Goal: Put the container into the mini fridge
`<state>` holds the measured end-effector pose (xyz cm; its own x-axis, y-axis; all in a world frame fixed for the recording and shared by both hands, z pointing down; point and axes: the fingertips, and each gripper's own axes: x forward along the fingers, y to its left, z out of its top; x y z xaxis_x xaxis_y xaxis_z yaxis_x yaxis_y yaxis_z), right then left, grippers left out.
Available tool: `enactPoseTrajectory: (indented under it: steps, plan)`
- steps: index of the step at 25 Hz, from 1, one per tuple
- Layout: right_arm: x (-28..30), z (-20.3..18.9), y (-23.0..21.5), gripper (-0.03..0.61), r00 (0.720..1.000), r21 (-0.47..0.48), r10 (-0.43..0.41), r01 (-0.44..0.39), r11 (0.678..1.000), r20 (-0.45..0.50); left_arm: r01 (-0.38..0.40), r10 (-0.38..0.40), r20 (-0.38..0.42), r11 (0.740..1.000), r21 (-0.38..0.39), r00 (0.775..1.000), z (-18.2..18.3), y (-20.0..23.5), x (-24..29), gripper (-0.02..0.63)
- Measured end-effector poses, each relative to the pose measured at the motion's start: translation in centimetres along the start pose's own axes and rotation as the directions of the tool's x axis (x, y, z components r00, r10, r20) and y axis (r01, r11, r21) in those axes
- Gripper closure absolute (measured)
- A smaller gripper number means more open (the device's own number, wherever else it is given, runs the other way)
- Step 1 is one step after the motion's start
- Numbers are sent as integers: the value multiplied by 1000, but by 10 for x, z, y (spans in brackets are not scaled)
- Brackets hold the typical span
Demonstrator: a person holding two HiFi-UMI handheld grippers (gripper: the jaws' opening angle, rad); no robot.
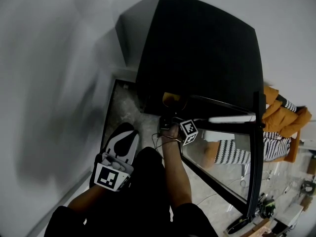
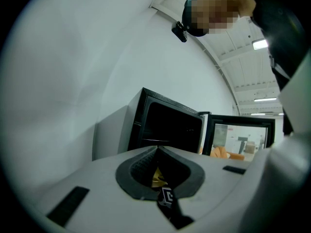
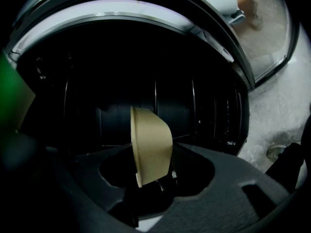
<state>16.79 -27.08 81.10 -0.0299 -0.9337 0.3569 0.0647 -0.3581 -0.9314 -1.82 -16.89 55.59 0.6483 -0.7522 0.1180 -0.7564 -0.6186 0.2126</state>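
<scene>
Right gripper (image 3: pixel 154 155): grasping the tan bowl-shaped container (image 3: pixel 151 140) by its lower wall.
Container attitude: lying on its side, rim facing 9 o'clock, long axis running 12 to 6 in the right gripper view.
Container location: hanging at the mouth of the mini fridge (image 1: pixel 197 48), with the dark cavity (image 3: pixel 121 91) lying dead ahead at 12 o'clock.
Container contents: interior not showing.
Cavity contents: too dark to tell.
Fridge door (image 1: pixel 232 157): standing open toward 3 o'clock in the head view.
Left gripper (image 2: pixel 156 148): jaws clenched together on nothing, waiting at 7 o'clock of the right one, which is nearer the fridge.
</scene>
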Motion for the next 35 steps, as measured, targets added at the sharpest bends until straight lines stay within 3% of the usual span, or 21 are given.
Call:
enactPoseTrajectory:
  steps: [6,10,14,29,35]
  plan:
    - [11,6,6,396,1000,1,5,-5,1000,8,6,-6,46,1000,0,999,14,1,2,609]
    - [15,8,8,396,1000,4,7,-7,1000,13,-13,12,-31,1000,-26,999,3,5,0,609]
    - [19,8,8,396,1000,9,12,-12,1000,14,-21,21,27,1000,-2,999,17,7,5,609]
    - [39,16,18,394,1000,12,13,-13,1000,26,-9,8,-18,1000,-13,1000,-2,11,4,609]
    - [44,16,20,394,1000,16,13,-14,1000,29,-21,21,-15,1000,-14,1000,11,15,6,609]
